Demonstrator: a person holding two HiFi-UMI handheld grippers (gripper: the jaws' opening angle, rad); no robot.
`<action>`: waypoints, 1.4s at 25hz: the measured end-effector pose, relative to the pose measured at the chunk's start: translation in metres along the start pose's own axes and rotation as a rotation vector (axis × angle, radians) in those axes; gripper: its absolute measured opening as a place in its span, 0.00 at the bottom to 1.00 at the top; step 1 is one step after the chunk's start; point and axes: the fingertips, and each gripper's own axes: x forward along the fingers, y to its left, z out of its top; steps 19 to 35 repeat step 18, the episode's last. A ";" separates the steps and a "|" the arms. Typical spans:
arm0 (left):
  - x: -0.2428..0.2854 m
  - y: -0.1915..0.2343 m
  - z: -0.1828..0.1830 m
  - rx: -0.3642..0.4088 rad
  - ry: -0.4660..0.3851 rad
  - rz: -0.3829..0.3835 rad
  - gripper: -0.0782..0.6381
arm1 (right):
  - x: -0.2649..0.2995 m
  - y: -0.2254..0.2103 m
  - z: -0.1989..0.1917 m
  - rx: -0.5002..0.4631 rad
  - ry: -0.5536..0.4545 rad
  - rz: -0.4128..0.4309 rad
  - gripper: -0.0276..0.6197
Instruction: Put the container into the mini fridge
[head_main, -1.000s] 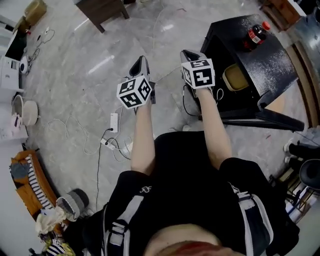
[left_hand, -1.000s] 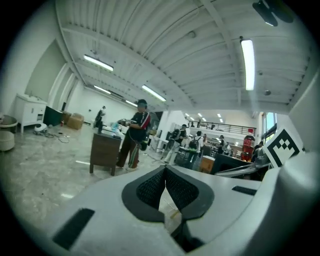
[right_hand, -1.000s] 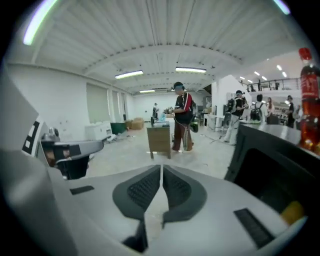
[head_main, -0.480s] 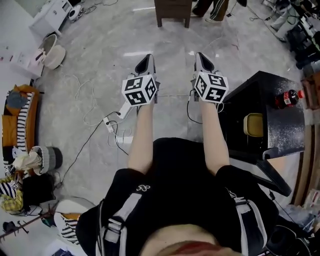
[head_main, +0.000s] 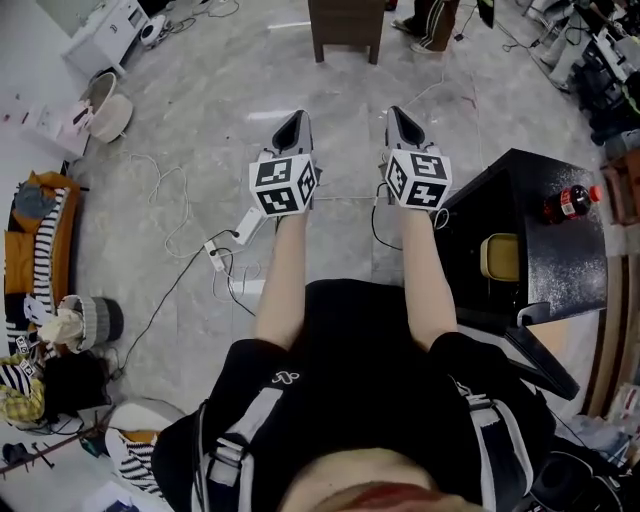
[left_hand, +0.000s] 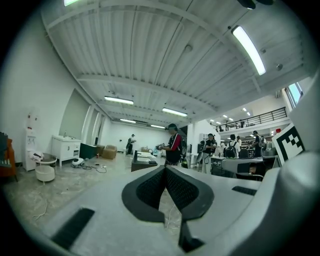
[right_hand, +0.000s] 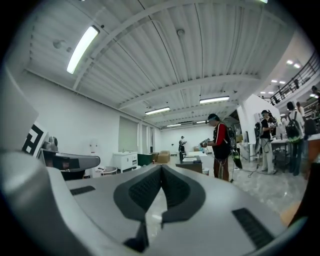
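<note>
In the head view a yellow container (head_main: 499, 257) sits on top of the black mini fridge (head_main: 560, 255) at the right, beside a cola bottle (head_main: 566, 204). My left gripper (head_main: 293, 124) and right gripper (head_main: 400, 119) are held side by side over the floor, pointing away from me. Both are shut with nothing between the jaws. The right gripper is just left of the fridge's near corner. In the left gripper view the left gripper (left_hand: 164, 167) has its tips touching, and in the right gripper view the right gripper (right_hand: 161, 167) does too. Both views look level across a large hall.
A white power strip (head_main: 248, 224) and loose cables (head_main: 170, 225) lie on the marble floor below the left gripper. A dark wooden table (head_main: 347, 22) stands ahead. Clothes and bags (head_main: 40, 340) are piled at the left. A person in red and black (right_hand: 220, 147) stands across the hall.
My view swung left across the room a second ago, and the fridge moved to the right edge. Since half a second ago the grippers have barely shifted.
</note>
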 end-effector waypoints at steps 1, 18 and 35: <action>0.002 -0.001 0.000 -0.002 0.000 -0.001 0.12 | 0.000 -0.002 0.000 -0.002 0.001 -0.001 0.06; 0.030 -0.020 -0.009 0.054 0.029 -0.046 0.12 | 0.008 -0.016 -0.003 -0.032 0.021 0.014 0.06; 0.030 -0.020 -0.009 0.054 0.029 -0.046 0.12 | 0.008 -0.016 -0.003 -0.032 0.021 0.014 0.06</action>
